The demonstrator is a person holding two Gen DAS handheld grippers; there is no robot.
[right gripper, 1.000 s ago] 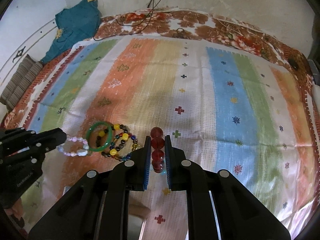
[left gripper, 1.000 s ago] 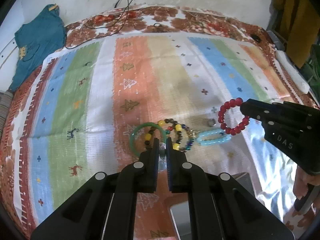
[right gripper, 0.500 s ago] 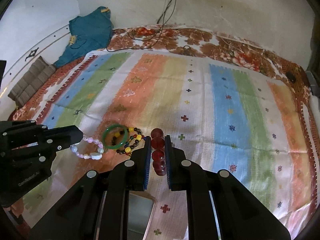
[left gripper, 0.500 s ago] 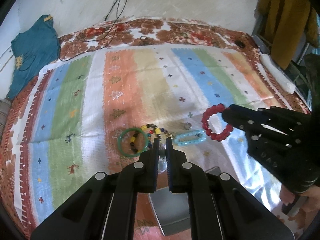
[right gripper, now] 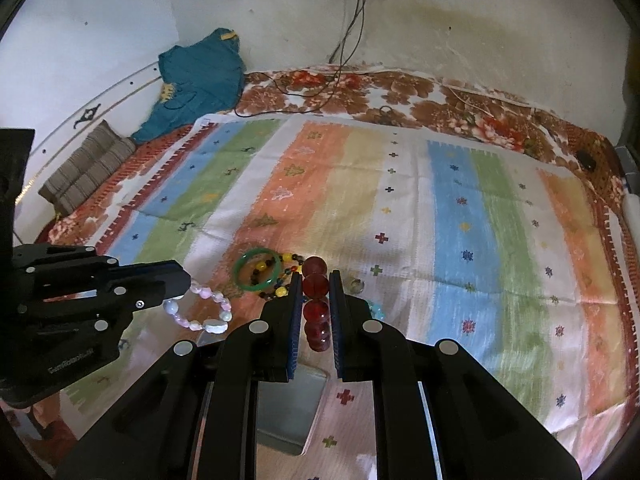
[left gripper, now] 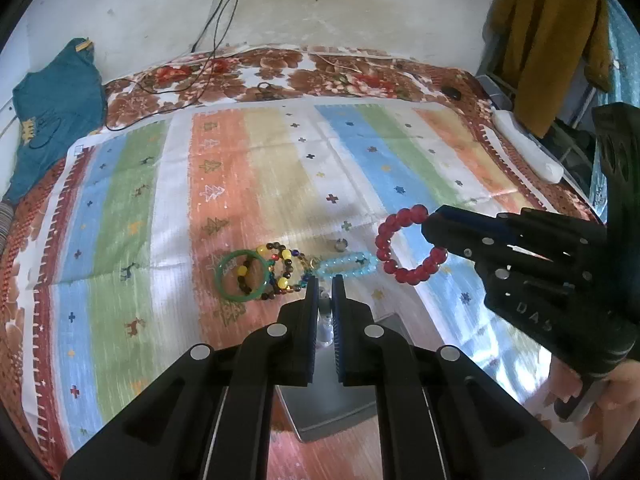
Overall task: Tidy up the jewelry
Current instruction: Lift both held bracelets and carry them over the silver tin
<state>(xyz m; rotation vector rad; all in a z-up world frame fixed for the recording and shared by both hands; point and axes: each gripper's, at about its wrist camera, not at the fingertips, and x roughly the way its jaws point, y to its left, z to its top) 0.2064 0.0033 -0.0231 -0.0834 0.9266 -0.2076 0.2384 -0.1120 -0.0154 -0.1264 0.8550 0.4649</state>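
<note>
Jewelry hangs in both tools: the right gripper (right gripper: 315,304) is clenched on a red bead bracelet (left gripper: 404,246), the left gripper (left gripper: 325,300) on a pale pink bracelet (right gripper: 200,310). At 11 o'clock from the left gripper, a green bangle (left gripper: 241,276) and a multicolour bead bracelet (left gripper: 285,271) lie on the striped cloth (left gripper: 248,168); an aqua bracelet (left gripper: 347,265) lies at 12.

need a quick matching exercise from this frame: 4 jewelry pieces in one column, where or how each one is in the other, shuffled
Things:
1. red bead bracelet
2. pink-white bead bracelet
3. green bangle
4. light blue bracelet

States:
A. lying on the cloth, overlapping the multicolour bead string
B. held in the left claw
C. held in the right claw
D. lying alone on the cloth

Pairs: 1-C, 2-B, 3-A, 4-D
</note>
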